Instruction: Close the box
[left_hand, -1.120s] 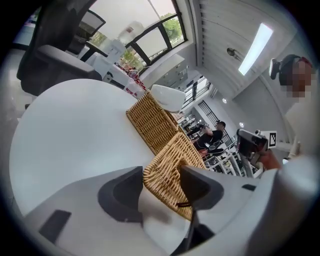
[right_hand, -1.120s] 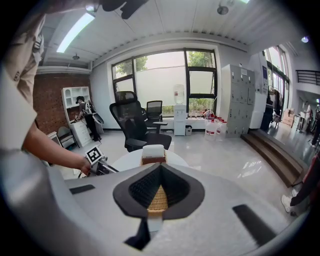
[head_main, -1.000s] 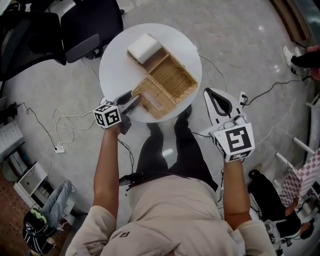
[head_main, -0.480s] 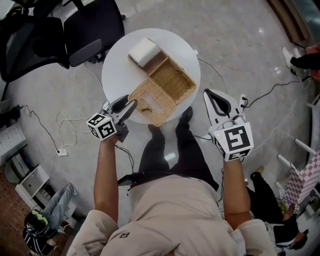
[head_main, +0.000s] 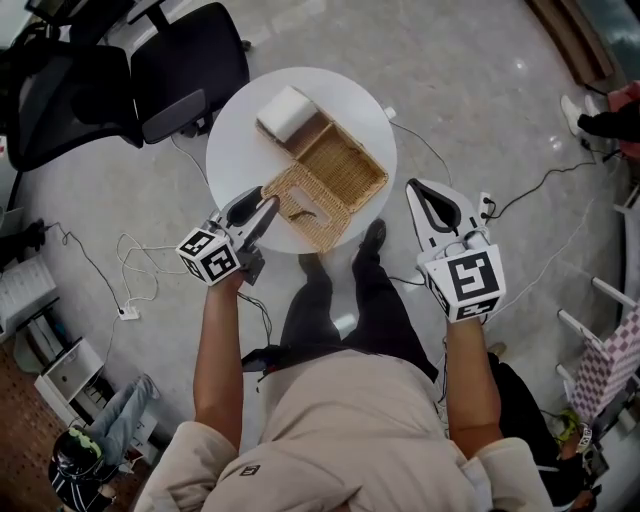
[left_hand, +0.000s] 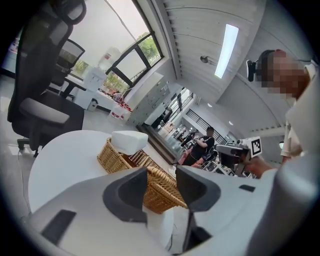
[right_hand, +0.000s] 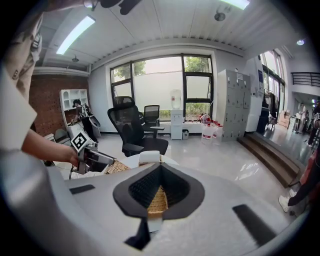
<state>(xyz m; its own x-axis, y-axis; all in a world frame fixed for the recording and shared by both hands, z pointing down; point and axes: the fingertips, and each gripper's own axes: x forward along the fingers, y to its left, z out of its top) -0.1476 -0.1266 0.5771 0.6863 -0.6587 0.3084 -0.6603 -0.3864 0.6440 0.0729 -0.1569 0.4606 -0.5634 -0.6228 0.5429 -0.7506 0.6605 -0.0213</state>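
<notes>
A wicker box (head_main: 345, 160) stands open on the round white table (head_main: 235, 150), with a white block (head_main: 287, 110) in its far compartment. Its lid (head_main: 305, 205) lies folded out toward me over the table's near edge. My left gripper (head_main: 268, 205) sits at the lid's left corner with its jaws closing. In the left gripper view (left_hand: 161, 171) the wicker edge (left_hand: 160, 190) shows in the gap, and the pads do not press on it. My right gripper (head_main: 418, 185) hangs off the table to the right, shut and empty; it faces the box (right_hand: 157, 200).
Two black office chairs (head_main: 190, 60) stand just behind the table on the left. Cables and a power strip (head_main: 128, 312) lie on the floor at the left, more cable (head_main: 520, 185) at the right. My legs are under the table's near edge.
The left gripper's jaws have narrowed while it stays by the lid's left corner. The right gripper has not moved.
</notes>
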